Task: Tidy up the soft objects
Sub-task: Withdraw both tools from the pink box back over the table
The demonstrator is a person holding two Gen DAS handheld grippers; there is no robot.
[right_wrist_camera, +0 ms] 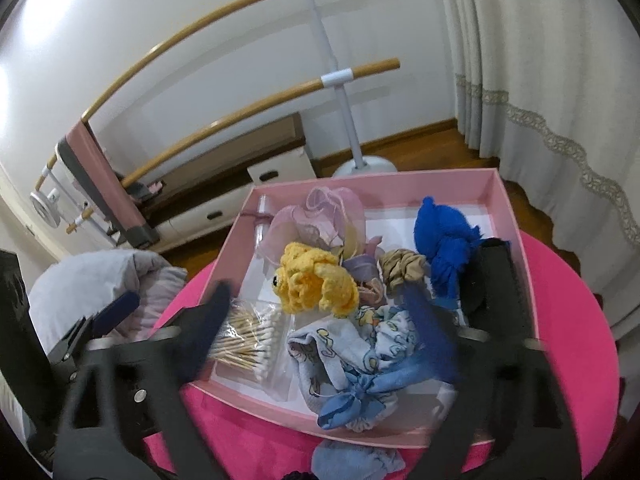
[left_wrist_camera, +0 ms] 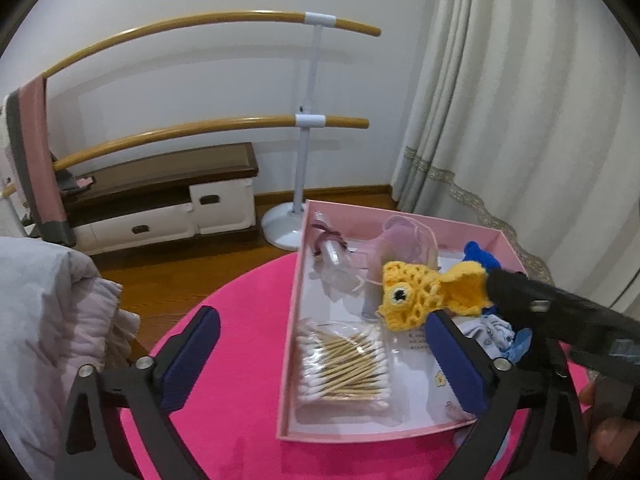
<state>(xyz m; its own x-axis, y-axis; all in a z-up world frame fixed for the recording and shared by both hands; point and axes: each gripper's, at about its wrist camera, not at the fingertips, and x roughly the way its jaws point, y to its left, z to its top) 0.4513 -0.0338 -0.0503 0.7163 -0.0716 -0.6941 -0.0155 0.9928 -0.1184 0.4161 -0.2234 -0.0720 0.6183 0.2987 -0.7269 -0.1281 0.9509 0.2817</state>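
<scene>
Lying loose near the pink box's [right_wrist_camera: 516, 256] middle, a soft, light crocheted yellow fish [right_wrist_camera: 316, 284] suits a body pinch; both hand-held grippers, left [left_wrist_camera: 320, 356] and right [right_wrist_camera: 316, 344], gape empty.

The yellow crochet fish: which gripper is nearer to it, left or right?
Right. The right gripper brackets the yellow crochet fish over the pink box. The left gripper is beside it, lower, mostly above the cotton swabs.

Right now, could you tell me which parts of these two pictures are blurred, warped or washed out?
Left wrist view: mostly sharp; the fisheye bows the wooden bars and blacks out the corners. Right wrist view: the right gripper is smeared by motion blur while the yellow crochet fish and pink box stay fairly crisp; a bright glare washes out the wall at upper left.
</scene>
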